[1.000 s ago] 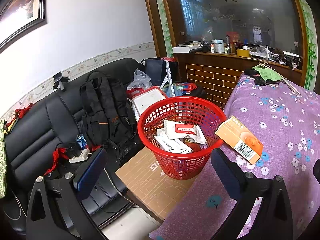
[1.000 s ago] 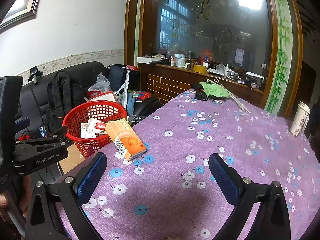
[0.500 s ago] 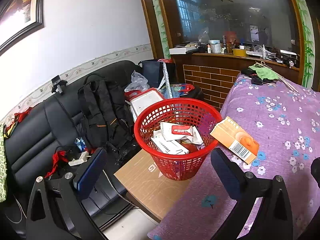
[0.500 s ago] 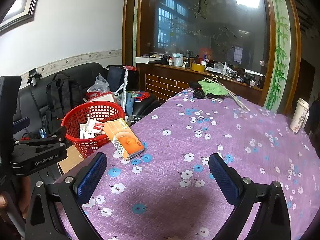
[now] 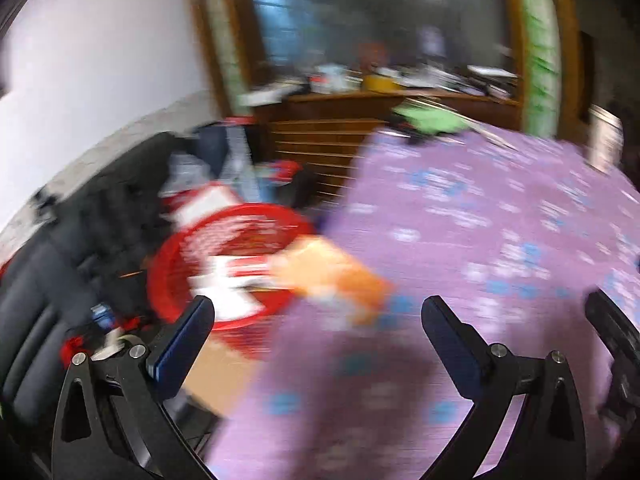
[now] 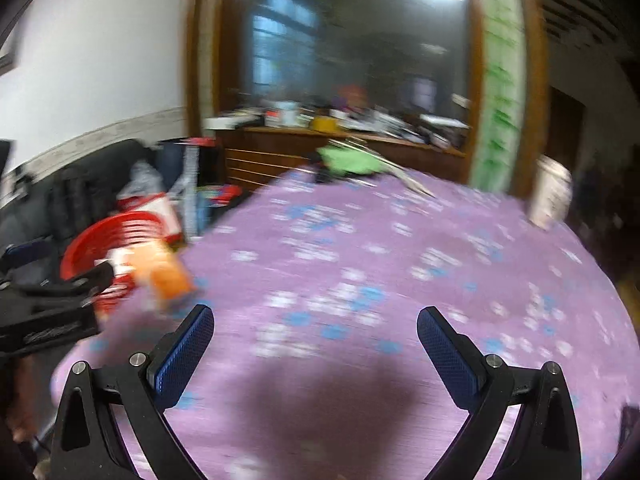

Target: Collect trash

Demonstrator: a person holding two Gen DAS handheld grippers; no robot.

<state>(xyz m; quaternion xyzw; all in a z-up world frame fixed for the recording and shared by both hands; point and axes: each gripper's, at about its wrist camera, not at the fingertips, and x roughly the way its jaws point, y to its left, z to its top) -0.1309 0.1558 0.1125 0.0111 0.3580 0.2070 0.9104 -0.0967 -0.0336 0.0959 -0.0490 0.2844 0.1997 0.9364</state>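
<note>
The orange box (image 5: 332, 276) lies centre-frame just above the spread, empty left gripper (image 5: 316, 344), long axis slanting lower-right; the right gripper (image 6: 314, 344), also spread, sits farther off.

1. Both views are smeared by motion blur; only the gripper fingers stay sharp.
2. The box (image 5: 332, 276) is an orange smear, its print unreadable, and its contact with the basket (image 5: 176, 276) cannot be judged.
3. The white items inside the basket cannot be told apart.
4. Things on the counter (image 6: 344, 120) melt into streaks.
5. The cup (image 6: 550, 196) at the table's (image 6: 400, 280) far edge shows no detail.
6. Clutter on the sofa (image 5: 48, 280) is unrecognisable.
7. Frame edges cut off both grippers' bases.
</note>
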